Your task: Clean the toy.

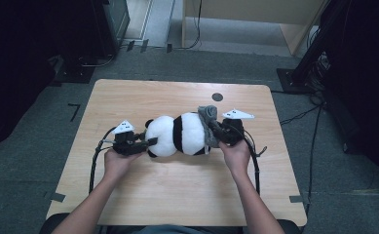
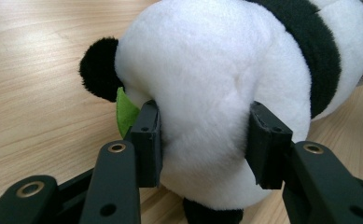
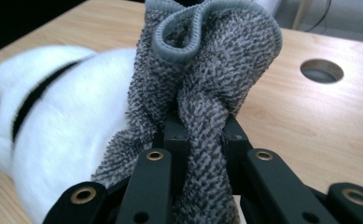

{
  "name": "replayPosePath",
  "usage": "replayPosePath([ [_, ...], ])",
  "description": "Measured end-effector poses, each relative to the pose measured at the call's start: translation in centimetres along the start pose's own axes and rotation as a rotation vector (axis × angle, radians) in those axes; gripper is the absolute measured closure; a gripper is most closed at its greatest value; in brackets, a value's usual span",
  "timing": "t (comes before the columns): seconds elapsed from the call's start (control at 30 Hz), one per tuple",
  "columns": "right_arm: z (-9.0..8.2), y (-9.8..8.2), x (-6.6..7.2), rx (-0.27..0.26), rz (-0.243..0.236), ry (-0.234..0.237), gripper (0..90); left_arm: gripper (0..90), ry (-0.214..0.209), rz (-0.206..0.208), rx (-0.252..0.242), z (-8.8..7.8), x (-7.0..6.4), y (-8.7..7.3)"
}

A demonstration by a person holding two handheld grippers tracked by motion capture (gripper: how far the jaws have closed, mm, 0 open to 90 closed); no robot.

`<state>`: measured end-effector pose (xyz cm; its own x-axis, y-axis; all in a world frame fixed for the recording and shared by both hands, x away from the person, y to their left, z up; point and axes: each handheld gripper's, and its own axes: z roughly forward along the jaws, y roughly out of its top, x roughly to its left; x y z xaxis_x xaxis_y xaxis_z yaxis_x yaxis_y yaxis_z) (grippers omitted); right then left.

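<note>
Across the wooden tabletop [image 1: 128, 195], the plush panda [image 1: 180, 134] is being clamped lengthwise: left tool [image 1: 150, 142] squeezing its head, right tool [image 1: 215, 130] pinching the grey sock [image 1: 207, 114] at its far end.

No readable text on anything here

The plush panda [image 2: 226, 88] carries a small green tag [image 2: 125, 112] and a white one at its other end (both too small or turned away to show any lettering), the grey cloth [image 3: 202, 93] is plain knit, and the wooden table [image 1: 177, 185] bears no label, number or sign.
</note>
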<state>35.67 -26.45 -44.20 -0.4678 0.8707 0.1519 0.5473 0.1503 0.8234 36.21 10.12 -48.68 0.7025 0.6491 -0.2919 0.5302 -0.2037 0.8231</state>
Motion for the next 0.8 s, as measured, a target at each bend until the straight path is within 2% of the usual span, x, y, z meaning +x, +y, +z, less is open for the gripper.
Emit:
replayPosePath([
  [0.13, 0.7, -1.1, -0.4, 0.038, 0.029, -0.010, 79.5, 53.5, 0.004, -0.002, 0.003, 0.0, 0.4, 0.0],
  [0.27, 2.1, -2.6, -0.6, 0.141, 0.051, 0.009, 79.6, 53.5, 0.011, 0.007, 0.008, -0.1, 0.6, 0.0],
  [0.3, 2.4, -3.0, -0.5, 0.152, 0.055, 0.016, 79.6, 53.5, 0.015, 0.010, 0.007, -0.1, 0.7, 0.0],
  [0.37, 2.7, -3.5, -0.3, 0.140, 0.055, 0.022, 79.7, 53.5, 0.016, 0.008, 0.003, -0.2, 0.8, 0.0],
  [0.57, 2.9, -3.7, -0.9, 0.207, 0.038, 0.016, 79.4, 53.4, 0.007, 0.007, 0.003, -0.3, 1.0, 0.0],
  [0.7, 1.6, -2.9, -1.3, 0.144, 0.060, 0.009, 79.4, 53.4, 0.004, -0.002, 0.005, -0.3, 1.1, 0.1],
  [0.8, 0.1, -1.2, -0.8, 0.082, 0.016, -0.009, 79.3, 53.4, 0.007, -0.001, 0.006, -0.3, 1.0, 0.1],
])
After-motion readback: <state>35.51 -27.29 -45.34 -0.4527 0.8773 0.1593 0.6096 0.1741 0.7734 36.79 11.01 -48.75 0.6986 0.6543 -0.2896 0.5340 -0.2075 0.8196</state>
